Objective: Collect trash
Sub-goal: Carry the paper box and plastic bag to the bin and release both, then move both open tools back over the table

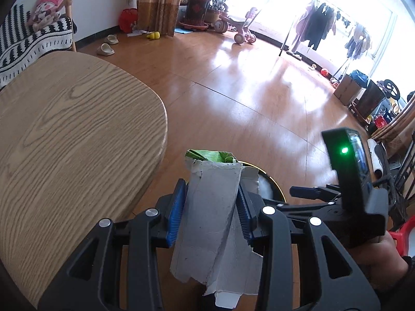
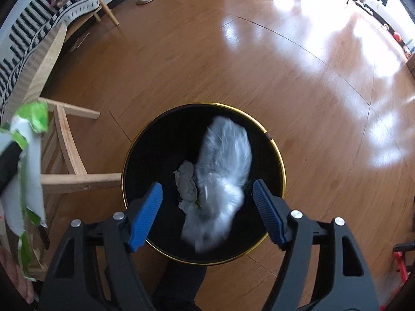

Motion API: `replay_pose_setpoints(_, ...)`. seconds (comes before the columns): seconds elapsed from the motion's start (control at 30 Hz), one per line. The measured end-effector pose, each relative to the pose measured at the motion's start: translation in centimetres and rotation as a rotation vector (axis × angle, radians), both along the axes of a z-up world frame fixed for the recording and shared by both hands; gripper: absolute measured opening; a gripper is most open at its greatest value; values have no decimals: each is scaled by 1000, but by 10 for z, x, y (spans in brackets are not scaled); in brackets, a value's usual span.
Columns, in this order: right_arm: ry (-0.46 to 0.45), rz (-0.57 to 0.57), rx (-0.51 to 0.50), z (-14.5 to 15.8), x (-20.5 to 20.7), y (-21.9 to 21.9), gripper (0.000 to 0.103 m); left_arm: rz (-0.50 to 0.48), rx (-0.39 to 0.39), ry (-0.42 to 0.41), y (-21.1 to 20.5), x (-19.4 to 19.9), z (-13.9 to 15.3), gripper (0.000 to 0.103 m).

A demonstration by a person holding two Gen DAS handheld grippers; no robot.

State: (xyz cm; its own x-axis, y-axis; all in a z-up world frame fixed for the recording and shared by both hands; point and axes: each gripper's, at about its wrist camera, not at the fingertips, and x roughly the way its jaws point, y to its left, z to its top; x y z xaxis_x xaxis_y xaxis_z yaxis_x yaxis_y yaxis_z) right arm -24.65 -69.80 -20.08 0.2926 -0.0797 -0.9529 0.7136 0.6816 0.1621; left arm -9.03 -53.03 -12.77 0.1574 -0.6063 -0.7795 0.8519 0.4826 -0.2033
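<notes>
Left gripper (image 1: 212, 207): clenched on torn carton (image 1: 211, 215), at 9 o'clock of bin (image 2: 281, 165).
Right gripper (image 2: 207, 212): released, above bin; blurred white wad (image 2: 223, 178) between its pads.
Advice: carry carton over the rim's centre before letting go.

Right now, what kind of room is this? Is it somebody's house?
Most likely a home living room. There's a kid's tricycle by the bright window, slippers on the wooden floor, and clothes on a drying rack.
</notes>
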Motion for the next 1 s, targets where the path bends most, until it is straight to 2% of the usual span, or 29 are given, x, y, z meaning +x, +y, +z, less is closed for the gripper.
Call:
replay_pose_setpoints(0.37, -52, -135, -78, 27, -26, -17, 77, -39, -10, 61, -18, -9, -19, 38)
replay_pose_setpoints(0.4, -57, -145, -83, 30, -29, -18, 77, -42, -14, 66, -19, -9, -19, 41)
replay_pose_setpoints(0.5, -73, -167, -103, 38, -33, -18, 78, -32, -36, 66, -17, -9, -17, 79)
replay_pose_setpoints(0.63, -100, -178, -125, 52, -36, -19, 78, -36, -49, 38, -10, -11, -8, 81)
replay_pose_setpoints(0.8, -142, -128, -150, 78, -16, 2, 78, -12, -77, 9, 18, -4, 18, 83)
replay_pose_setpoints(1.0, -204, 63, -218, 115, 51, 77, 79, 64, -93, -83, 86, 13, 56, 87)
